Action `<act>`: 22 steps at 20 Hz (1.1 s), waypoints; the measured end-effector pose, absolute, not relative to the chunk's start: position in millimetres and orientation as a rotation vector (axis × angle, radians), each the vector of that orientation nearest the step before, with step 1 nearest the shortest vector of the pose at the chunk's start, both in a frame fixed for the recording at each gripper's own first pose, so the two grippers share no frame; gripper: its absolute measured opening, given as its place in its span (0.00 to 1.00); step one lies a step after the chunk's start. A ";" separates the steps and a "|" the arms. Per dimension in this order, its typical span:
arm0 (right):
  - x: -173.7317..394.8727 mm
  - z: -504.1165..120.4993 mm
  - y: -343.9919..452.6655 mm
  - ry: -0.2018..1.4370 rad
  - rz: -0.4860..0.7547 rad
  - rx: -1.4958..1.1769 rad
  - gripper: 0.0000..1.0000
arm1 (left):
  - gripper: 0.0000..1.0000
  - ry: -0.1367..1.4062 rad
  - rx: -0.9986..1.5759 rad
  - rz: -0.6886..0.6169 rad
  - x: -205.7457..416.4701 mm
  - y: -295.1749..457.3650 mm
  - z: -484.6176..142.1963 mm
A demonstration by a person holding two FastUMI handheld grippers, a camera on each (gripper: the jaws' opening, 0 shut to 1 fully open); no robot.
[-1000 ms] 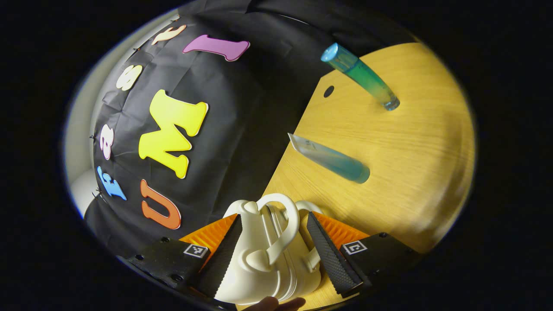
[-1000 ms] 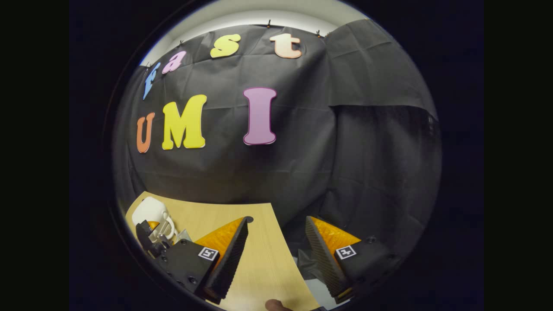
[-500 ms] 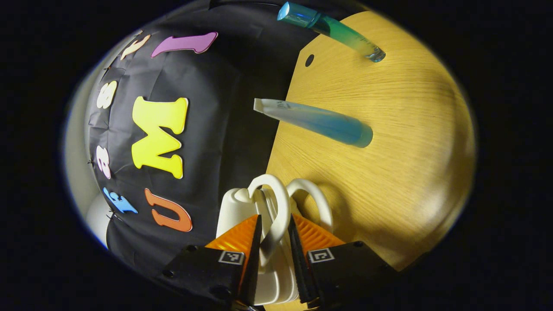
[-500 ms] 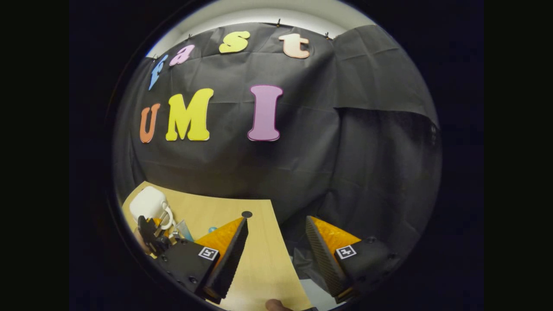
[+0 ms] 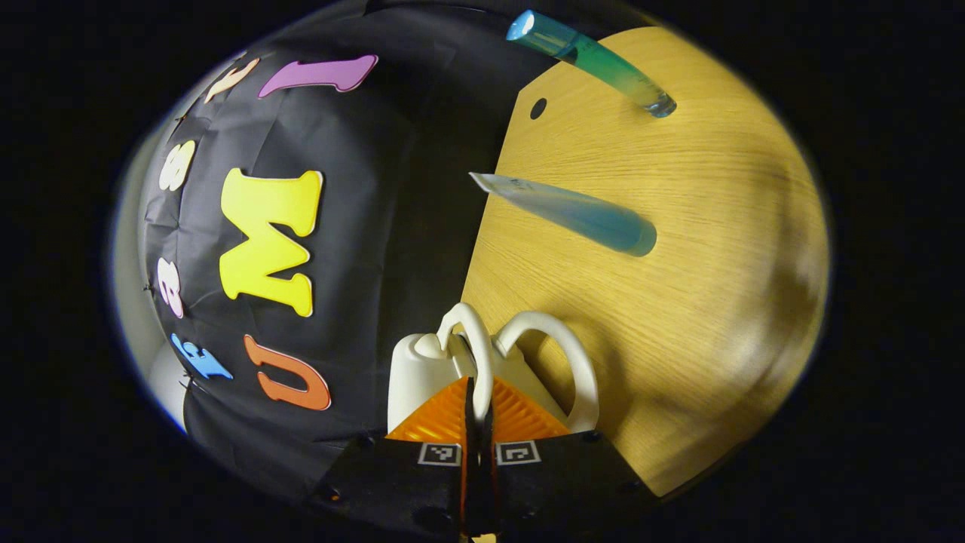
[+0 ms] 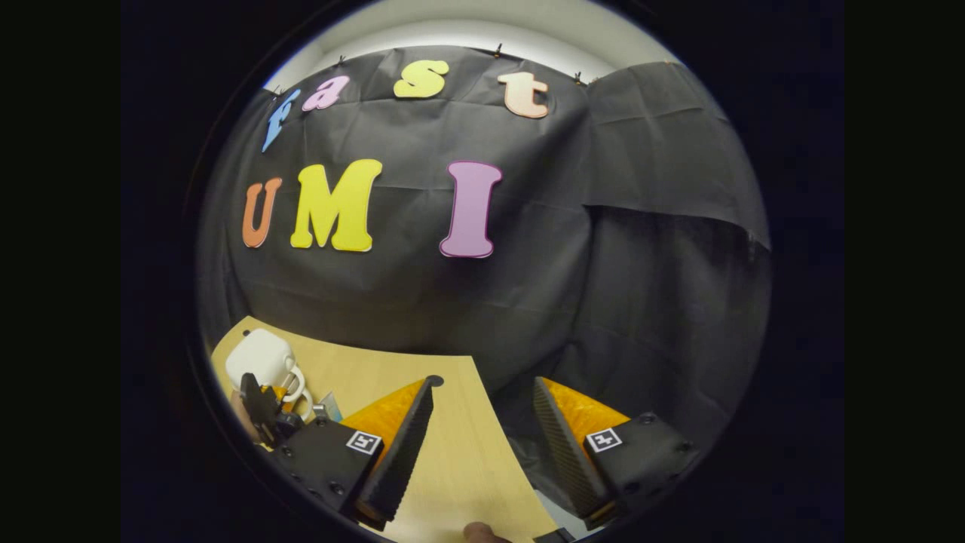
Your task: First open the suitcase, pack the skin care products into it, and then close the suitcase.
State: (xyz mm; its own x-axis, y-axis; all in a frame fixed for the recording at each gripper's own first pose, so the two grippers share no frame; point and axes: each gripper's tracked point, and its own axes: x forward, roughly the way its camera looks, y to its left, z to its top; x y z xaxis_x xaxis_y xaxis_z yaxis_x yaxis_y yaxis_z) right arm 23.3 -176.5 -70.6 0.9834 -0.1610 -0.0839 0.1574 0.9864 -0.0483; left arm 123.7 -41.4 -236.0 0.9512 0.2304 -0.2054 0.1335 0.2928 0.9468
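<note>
Left gripper (image 5: 478,392) fingers clenched on one white loop handle (image 5: 473,343) of the small cream hard-shell suitcase (image 5: 422,377), standing at the wooden table (image 5: 701,249) edge, handles facing the camera. Blue squeeze tube (image 5: 573,215) and teal-green tube (image 5: 595,64) stand upright beyond. Right gripper (image 6: 482,445) fingers spread apart, grasping nothing.

Dim booth, fisheye-warped edges, soft shadows

Suitcase (image 5: 422,369) on the table (image 5: 678,317), two tubes (image 5: 580,219) beyond it.
</note>
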 end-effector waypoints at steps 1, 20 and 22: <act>20.0 -69.6 -173.0 0.084 -0.163 -0.046 0.80 | 0.03 0.326 1.247 0.058 121.9 -40.6 -229.8; 31.0 -40.9 -39.9 0.047 -0.049 -0.083 0.80 | 0.03 0.227 0.641 0.161 86.8 154.4 -49.6; 33.4 -41.3 -24.9 0.054 -0.032 -0.085 0.80 | 0.03 0.226 0.620 0.191 88.9 189.3 -47.7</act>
State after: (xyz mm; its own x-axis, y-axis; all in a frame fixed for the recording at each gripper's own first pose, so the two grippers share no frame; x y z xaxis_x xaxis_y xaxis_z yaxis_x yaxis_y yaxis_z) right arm 33.4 -24.9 -41.3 0.9980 -0.0347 -0.0527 0.0301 0.9958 -0.0859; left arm 88.9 189.3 -47.7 0.9580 0.2436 -0.1514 -0.1091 0.7977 0.5931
